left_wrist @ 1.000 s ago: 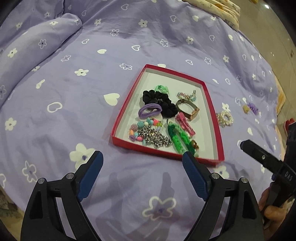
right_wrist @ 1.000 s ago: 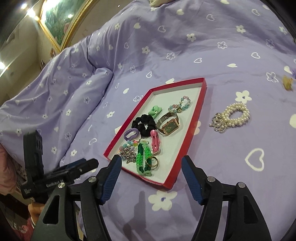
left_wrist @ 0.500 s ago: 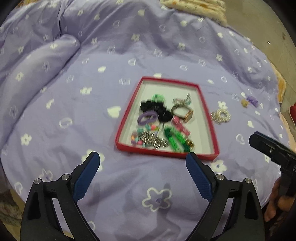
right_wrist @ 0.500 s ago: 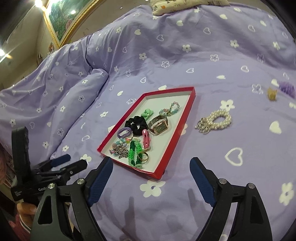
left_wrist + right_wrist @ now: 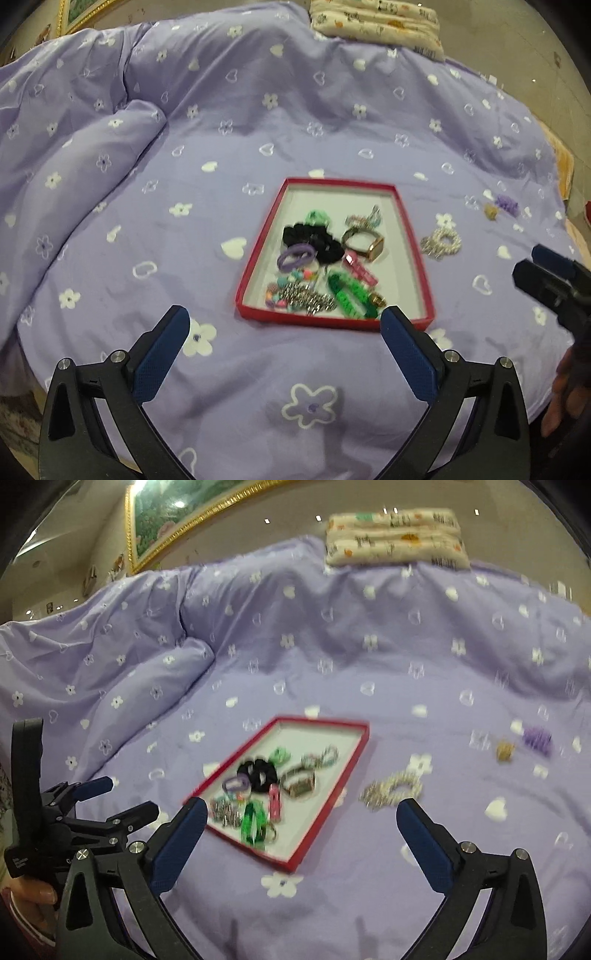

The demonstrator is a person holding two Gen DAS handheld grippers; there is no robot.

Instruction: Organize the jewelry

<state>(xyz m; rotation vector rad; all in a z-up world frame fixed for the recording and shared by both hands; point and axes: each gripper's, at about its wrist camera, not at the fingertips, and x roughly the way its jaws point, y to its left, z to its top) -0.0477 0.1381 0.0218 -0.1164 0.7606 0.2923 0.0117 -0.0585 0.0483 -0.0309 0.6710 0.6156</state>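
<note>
Left tool (image 5: pixel 282 328): jaws just widened fully, empty.
Right tool (image 5: pixel 299 821): same, empty.
Pearl bracelet (image 5: pixel 391 788): right of red tray (image 5: pixel 325 834); light, slippery; pinch across its band.

No wording can be read anywhere. The folded patterned cloth (image 5: pixel 395 539) at the far edge of the bed carries small dark print and a barcode-like block at its right end, too blurred to make out. A pale label on the body of the left gripper (image 5: pixel 122 801), low at the left in the right wrist view, is also illegible.
</note>
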